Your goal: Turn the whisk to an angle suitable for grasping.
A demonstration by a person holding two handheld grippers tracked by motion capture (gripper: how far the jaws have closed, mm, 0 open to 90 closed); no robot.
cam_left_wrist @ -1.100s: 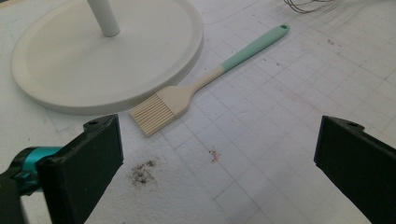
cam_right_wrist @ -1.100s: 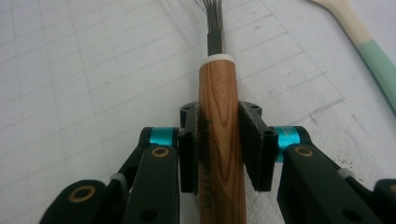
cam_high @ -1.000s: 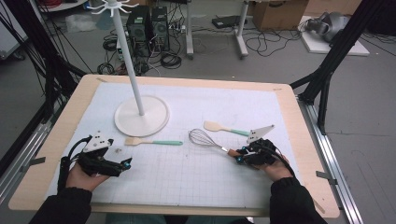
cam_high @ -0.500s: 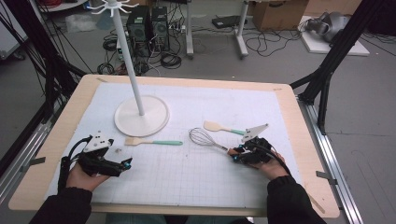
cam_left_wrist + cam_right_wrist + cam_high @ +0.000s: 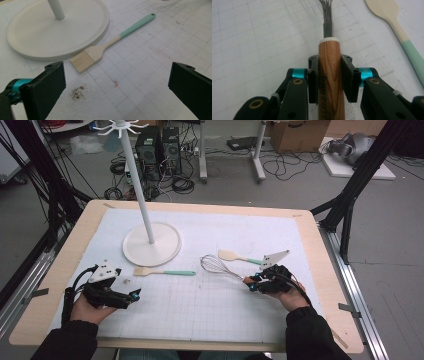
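A wire whisk (image 5: 217,266) with a wooden handle (image 5: 329,72) lies on the white gridded mat. My right gripper (image 5: 254,283) (image 5: 329,75) is shut on that handle, its pads pressed against both sides. A spatula (image 5: 237,256) (image 5: 398,27) with a mint handle lies just beyond the whisk. A pastry brush (image 5: 162,271) (image 5: 110,45) with a mint handle lies by the stand's round base (image 5: 151,243) (image 5: 57,27). My left gripper (image 5: 134,295) (image 5: 116,85) rests at the mat's near left, jaws wide open, pointing at the brush with nothing between them.
The white stand's pole (image 5: 139,185) rises from its base at the back left and ends in hooks. The mat covers a wooden table (image 5: 320,250). A small dark smudge (image 5: 78,92) marks the mat near my left jaws. Cables and computer cases lie on the floor behind.
My right gripper has slid slightly nearer and left along the whisk handle and stands shut on it. The left gripper has stayed in place.
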